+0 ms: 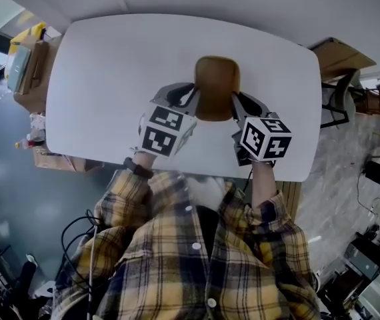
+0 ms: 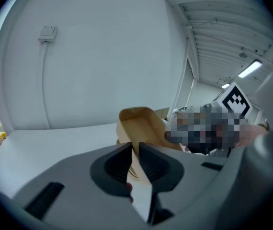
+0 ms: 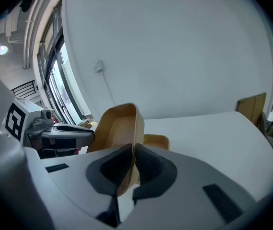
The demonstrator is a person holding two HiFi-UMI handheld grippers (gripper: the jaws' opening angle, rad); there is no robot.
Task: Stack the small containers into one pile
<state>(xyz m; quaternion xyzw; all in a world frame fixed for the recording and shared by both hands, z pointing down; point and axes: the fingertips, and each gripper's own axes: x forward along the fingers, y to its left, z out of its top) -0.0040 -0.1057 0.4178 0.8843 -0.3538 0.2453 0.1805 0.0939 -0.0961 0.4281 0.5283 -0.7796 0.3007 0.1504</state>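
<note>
Containers like this one look very light to me, with a thin, smooth tan wall that I think can bend or slip if I squeeze it at one point only. The container (image 1: pixel 217 79) is over the middle of the table (image 1: pixel 110 79), between my two grippers, and it is tilted, not flat. My right gripper (image 3: pixel 133 152) has its jaws closed on the thin side wall, the pads pressing on both faces of it. My left gripper (image 2: pixel 135 150) is at the opposite rim. Its jaws stand only a little apart with the edge of the wall in the gap, but I cannot tell if the pads really press on it.

I judge that the rim is the good place to hold, one side for each gripper, so the container does not twist. A second container (image 3: pixel 155 140) of the same colour lies on the table just behind the first one. It is probably the base of the pile.

The table is white, smooth and bare around them, so a dropped container may slide. Cardboard boxes (image 1: pixel 33 72) stand beside the left end of the table, a dark chair (image 1: pixel 340 99) is beside its right end, and a plain white wall (image 2: pixel 103 56) rises behind its far edge.
</note>
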